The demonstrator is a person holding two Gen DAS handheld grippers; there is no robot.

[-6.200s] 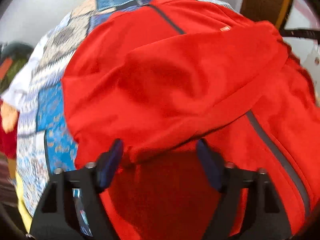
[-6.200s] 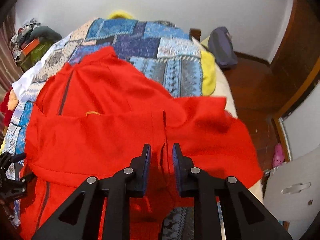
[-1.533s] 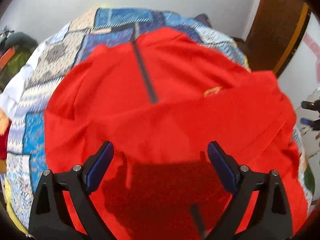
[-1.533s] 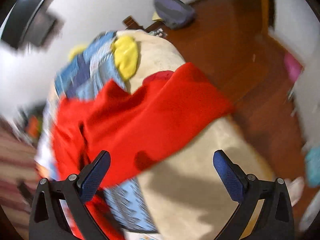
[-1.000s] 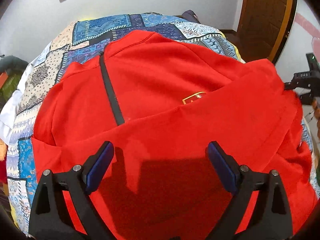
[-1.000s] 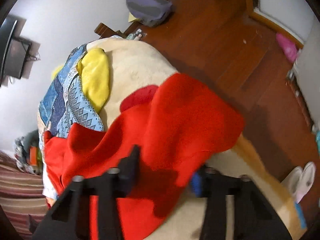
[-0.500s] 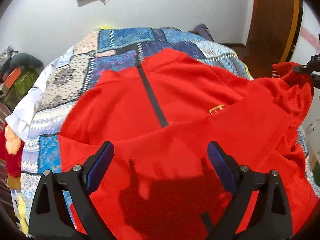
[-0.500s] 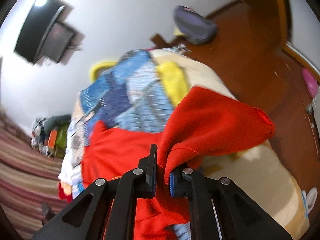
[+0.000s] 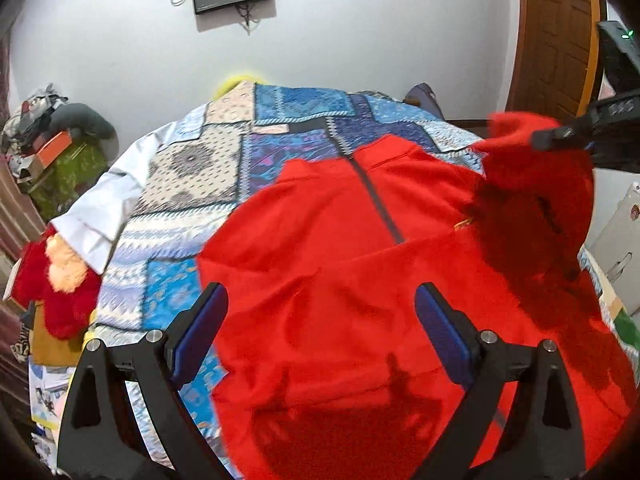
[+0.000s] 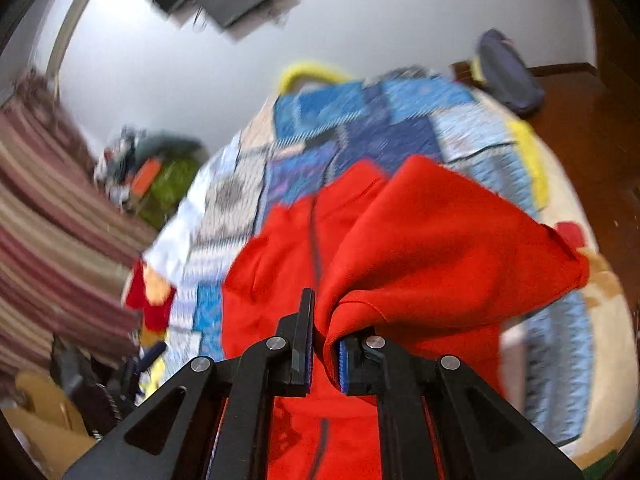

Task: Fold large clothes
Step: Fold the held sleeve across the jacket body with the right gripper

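Up close, the right gripper (image 10: pixel 324 344) has its fingers pinching a fold of the red jacket (image 9: pixel 340 264), lifting that part above the rest. The left gripper (image 9: pixel 320 334) hovers with fingers spread, holding nothing. Beyond, the jacket lies across the patchwork bedspread (image 9: pixel 240 152) on the bed.

We note the red jacket (image 9: pixel 340 248) is matt, soft fleece-like cloth with a grey zip. Beneath it, the patchwork quilt (image 9: pixel 208 168) is printed woven fabric. At two o'clock, the door (image 9: pixel 556 36) is glossy varnished wood.
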